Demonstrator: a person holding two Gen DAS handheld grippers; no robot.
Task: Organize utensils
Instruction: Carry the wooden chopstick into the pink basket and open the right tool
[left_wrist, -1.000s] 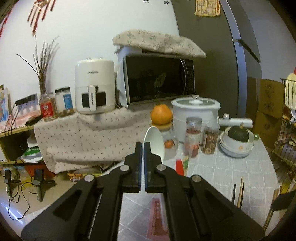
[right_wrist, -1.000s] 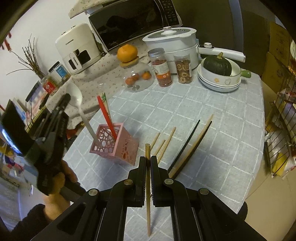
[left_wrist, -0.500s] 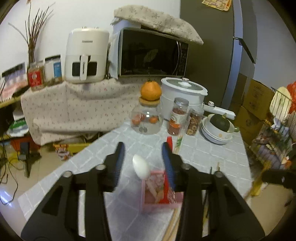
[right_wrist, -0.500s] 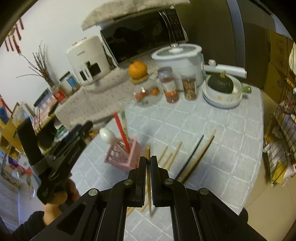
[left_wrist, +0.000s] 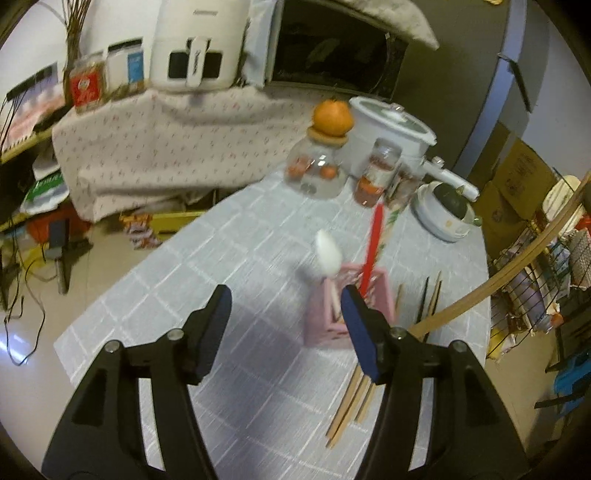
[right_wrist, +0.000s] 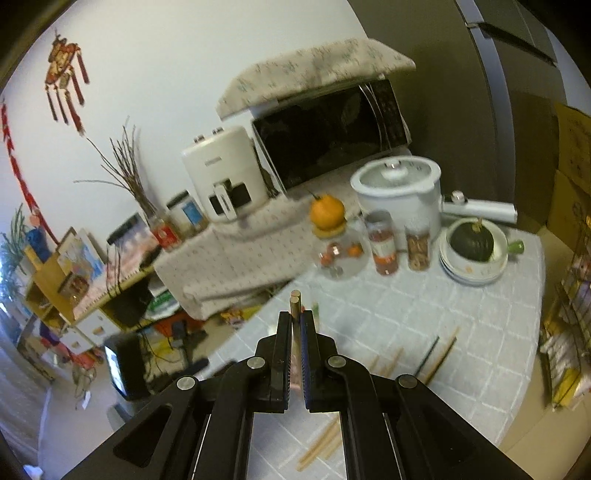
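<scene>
White plastic spoon: released a moment ago, now standing in the pink lattice holder on the checked tablecloth beside a red utensil; one item stowed. Left gripper: jaws opening, empty. Right gripper: clamped on a slim wooden chopstick, lifted, likely next in.

holder: on table | spoon: in holder | loose chopsticks: right of holder | jars: behind

No text is legible; the air fryer's brand mark is blurred.
</scene>
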